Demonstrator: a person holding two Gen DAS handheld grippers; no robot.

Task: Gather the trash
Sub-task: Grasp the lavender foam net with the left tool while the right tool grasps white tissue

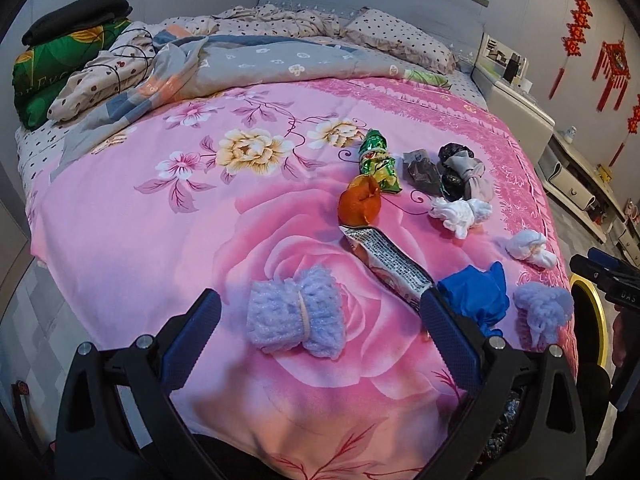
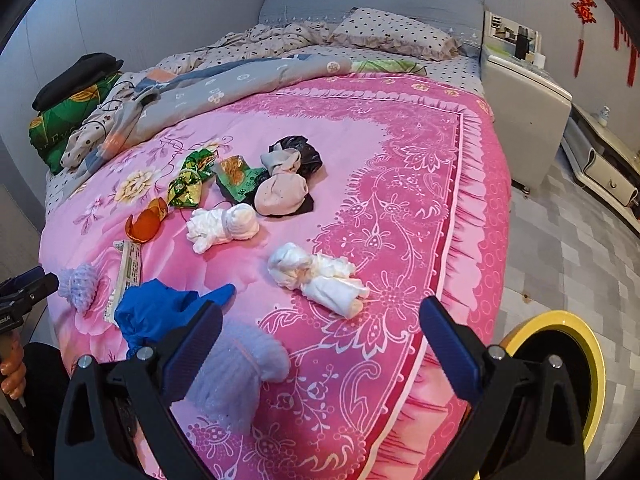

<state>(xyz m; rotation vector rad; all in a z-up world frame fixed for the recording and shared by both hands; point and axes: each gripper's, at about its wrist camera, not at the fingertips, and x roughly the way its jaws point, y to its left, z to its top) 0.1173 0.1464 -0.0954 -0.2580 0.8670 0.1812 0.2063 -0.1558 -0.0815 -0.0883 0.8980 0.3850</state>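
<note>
**Ana:** Pink floral bedspread [image 1: 160, 240] covers most of both views, with a grey wall and a padded headboard [image 2: 372, 0] behind it. Where's the trash?

**Ben:** Scattered over the spread ahead of both tools. The left gripper [image 1: 320, 320] has its jaws spread wide and holds nothing; a lilac knitted bundle [image 1: 294, 320] tied with a band lies right between its fingertips. Just beyond its right finger sits a crumpled blue glove [image 1: 474, 296] touching a printed wrapper [image 1: 388, 260].

**Ana:** And the right one?

**Ben:** The right gripper [image 2: 320, 324] is equally wide apart and empty. A white wad [image 2: 316, 272] lies just ahead of its gap, and a second lilac bundle [image 2: 236, 368] sits by its left finger.

**Ana:** Why held so open?

**Ben:** I'd judge they're readied to straddle soft, bulky pieces.

**Ana:** Further out?

**Ben:** An orange peel [image 1: 358, 200], a green foil packet [image 1: 378, 160], then rumpled quilts [image 1: 240, 60]. A yellow-rimmed bin [image 2: 576, 360] stands on the tiled floor [image 2: 580, 240] beside the right finger, likely the drop point.
</note>
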